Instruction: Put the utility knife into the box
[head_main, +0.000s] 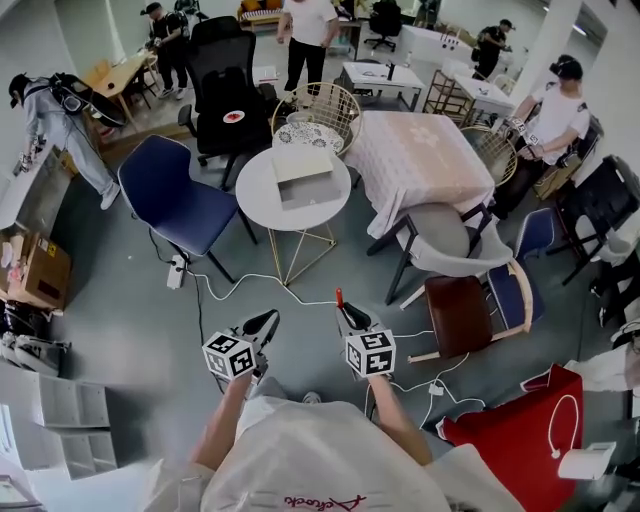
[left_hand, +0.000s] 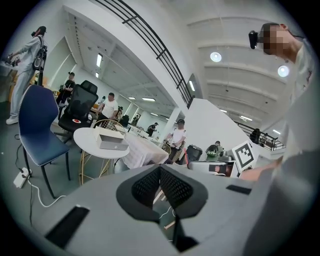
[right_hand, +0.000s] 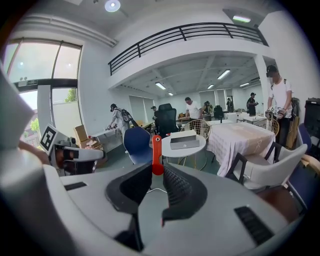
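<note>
Orange-red slim utility knife (right_hand: 157, 149) stands upright in the right claw (right_hand: 157, 170), which is clamped on its lower end. Left claw (left_hand: 160, 172) has its pads pressed together, with nothing between. White cables (head_main: 250, 280) trail across the grey floor (head_main: 130, 310) ahead. Farther on, a round white bench (head_main: 255, 195) carries the open grey rectangular box (head_main: 300, 175), a blue chair (head_main: 170, 195) beside it.

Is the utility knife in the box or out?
Out: the right tool grips the utility knife, well short of the box.
</note>
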